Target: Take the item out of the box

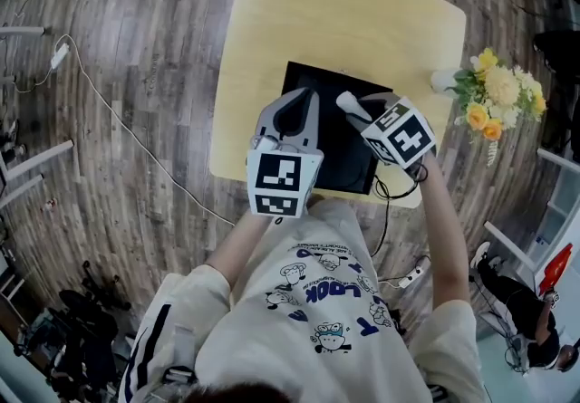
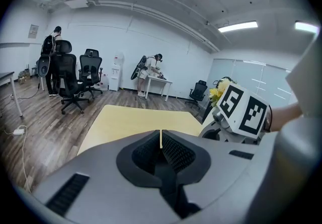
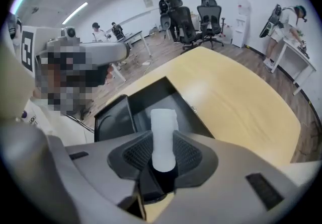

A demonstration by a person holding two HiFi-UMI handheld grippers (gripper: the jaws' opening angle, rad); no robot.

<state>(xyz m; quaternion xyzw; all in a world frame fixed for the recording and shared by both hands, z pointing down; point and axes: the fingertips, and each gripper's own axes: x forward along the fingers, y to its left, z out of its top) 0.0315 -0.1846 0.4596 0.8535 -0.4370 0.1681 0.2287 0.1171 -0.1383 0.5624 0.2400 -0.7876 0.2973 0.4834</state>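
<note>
I am gripping the white tube between the pads of my right gripper, holding it over the open black box on the yellow table. It is looking lifted free, so only carrying it aside and setting it down is remaining. My left gripper is hovering alongside, jaws pressed together on nothing, and the flowers are standing well apart at the table's right edge.

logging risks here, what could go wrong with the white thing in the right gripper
The right gripper pinches the white item by one end, above the box; it may tilt or slip back in. The flowers stand at the right edge of the table, so a swing that way could knock them.
</note>
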